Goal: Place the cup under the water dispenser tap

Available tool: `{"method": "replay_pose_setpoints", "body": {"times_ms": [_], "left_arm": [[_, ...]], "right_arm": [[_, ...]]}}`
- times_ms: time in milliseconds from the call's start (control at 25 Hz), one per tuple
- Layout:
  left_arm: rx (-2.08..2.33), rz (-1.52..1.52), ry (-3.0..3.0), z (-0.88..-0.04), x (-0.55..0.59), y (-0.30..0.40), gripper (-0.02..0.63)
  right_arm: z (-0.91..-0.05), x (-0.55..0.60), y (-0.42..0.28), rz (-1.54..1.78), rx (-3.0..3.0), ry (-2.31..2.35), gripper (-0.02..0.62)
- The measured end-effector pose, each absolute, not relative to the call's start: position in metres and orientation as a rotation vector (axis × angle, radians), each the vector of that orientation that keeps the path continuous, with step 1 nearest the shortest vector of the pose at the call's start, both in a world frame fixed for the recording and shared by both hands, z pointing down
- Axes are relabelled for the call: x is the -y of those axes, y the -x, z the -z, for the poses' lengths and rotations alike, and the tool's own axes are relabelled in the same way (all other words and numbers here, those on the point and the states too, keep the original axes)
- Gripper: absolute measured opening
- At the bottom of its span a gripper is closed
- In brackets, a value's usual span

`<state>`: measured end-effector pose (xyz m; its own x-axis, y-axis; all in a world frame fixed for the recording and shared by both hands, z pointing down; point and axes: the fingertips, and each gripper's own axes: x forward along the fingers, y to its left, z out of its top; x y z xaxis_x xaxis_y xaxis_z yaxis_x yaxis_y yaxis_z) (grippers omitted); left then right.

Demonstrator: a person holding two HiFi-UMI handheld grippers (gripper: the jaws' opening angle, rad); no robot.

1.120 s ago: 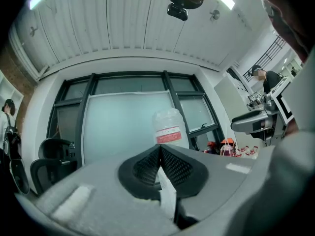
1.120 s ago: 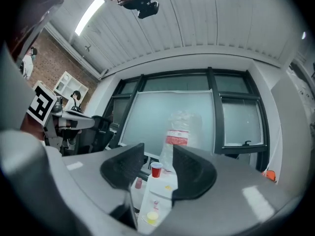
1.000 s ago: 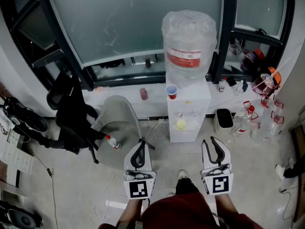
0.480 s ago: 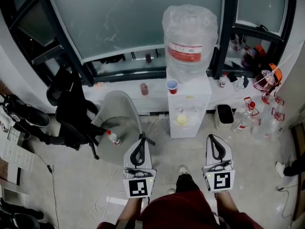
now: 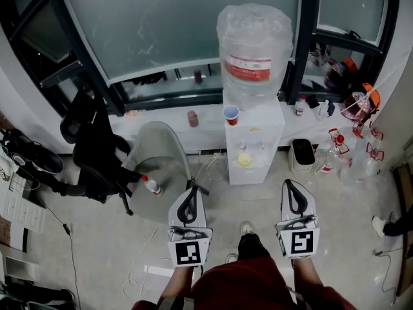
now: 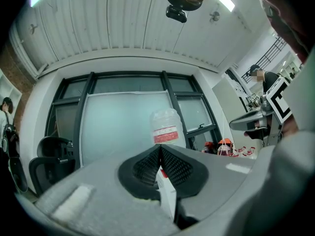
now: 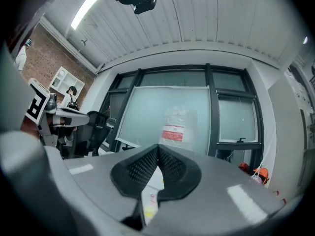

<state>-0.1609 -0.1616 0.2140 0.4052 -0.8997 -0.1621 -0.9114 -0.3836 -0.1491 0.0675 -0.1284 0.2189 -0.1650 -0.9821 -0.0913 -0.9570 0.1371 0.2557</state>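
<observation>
1. The left gripper (image 6: 160, 154) has its jaws pressed together with nothing between them. It is held out level in front of the person, well short of the water dispenser (image 5: 253, 144).
2. The right gripper (image 7: 157, 154) is the same: jaws closed tip to tip, empty, pointing towards the dispenser from about as far back.
3. The cup (image 5: 230, 115) stands upright on the dispenser's white top, at the left corner just beside the foot of the big water bottle (image 5: 255, 50). Neither gripper is near it.
4. It looks like a small throwaway cup with a blue rim and a red body. I judge it very light and thin-walled, easy to dent or tip, and probably a bit slick.
5. The best hold seems to be across the side wall, about halfway up or just under the stiffer rim. A gentle squeeze should do, with the jaws opened first.
6. The bottle crowds the cup's right side, so coming in from the front or left looks easier.
7. The taps sit in the recess on the dispenser's front, below the cup. Something yellow (image 5: 244, 161) lies there; I cannot tell what.
</observation>
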Motion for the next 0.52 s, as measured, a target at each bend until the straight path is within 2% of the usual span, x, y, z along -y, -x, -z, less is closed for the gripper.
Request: {"method": "replay_pose_setpoints", "body": {"times_ms": [520], "left_arm": [[-1.605,-0.076,2.472,-0.222,0.168,0.157,0.006]], "right_arm": [[-0.230,0.137,-0.072,0.363,2.275,-1.967,0.000]]}}
